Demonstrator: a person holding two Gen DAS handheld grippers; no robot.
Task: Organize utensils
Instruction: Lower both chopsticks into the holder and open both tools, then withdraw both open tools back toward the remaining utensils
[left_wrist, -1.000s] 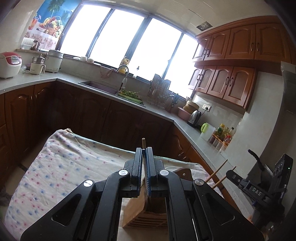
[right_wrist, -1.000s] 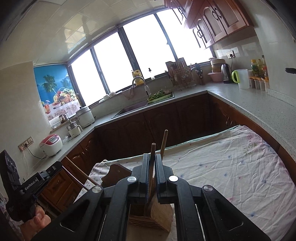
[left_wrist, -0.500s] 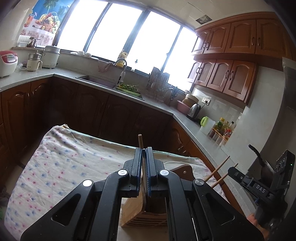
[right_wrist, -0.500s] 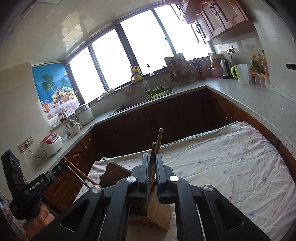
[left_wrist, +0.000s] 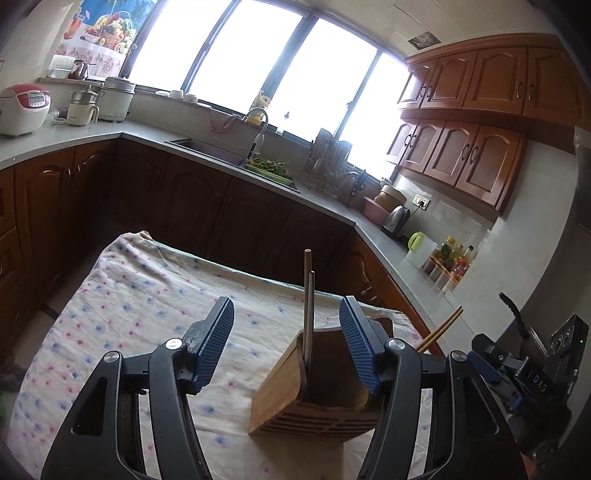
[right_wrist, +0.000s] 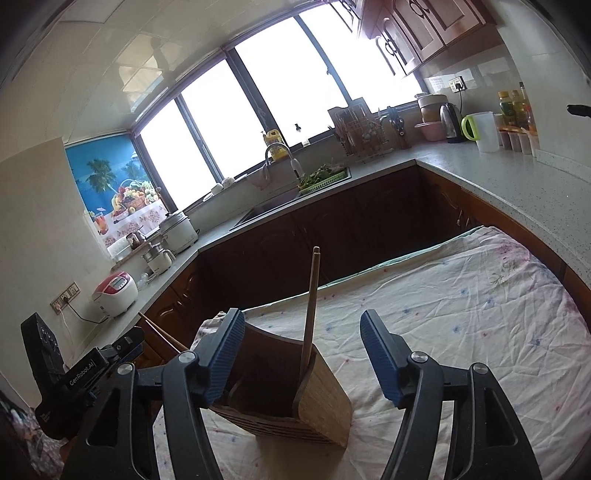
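1. Left gripper (left_wrist: 286, 345): the jaws have just been opening and now stand spread wide. The chopsticks (left_wrist: 307, 314) sit between the blue pads but apart from both, so they are released.
2. Right gripper (right_wrist: 303, 356): the jaws have likewise just been opening and are spread wide. The stick (right_wrist: 311, 306) rises between the pads with no contact on either side, so it too is released.
3. Change against the pictures from half a second ago: both grippers were then clamped tight on a stick at frame centre; now both are let go, and the sticks stand on their own.
4. Where the task's things are: the sticks stand near upright, slightly tilted, with their lower ends inside the wooden holder (left_wrist: 295, 398), at lower centre of both views. The holder rests on the flowered cloth (left_wrist: 147, 295).
5. Left view, right of centre: two more stick ends (left_wrist: 441, 328) slant up just behind the right pad, ahead of the other handset. Whether these stand in the holder I cannot tell.
6. Judgement: the drop-off looks done for this pair. The sticks lean but appear supported by the holder wall.
7. Next move, as I judge it: back both grippers away without brushing the upright sticks, since a knock could tip the light holder.
8. No other loose utensils are visible on the cloth in either view.
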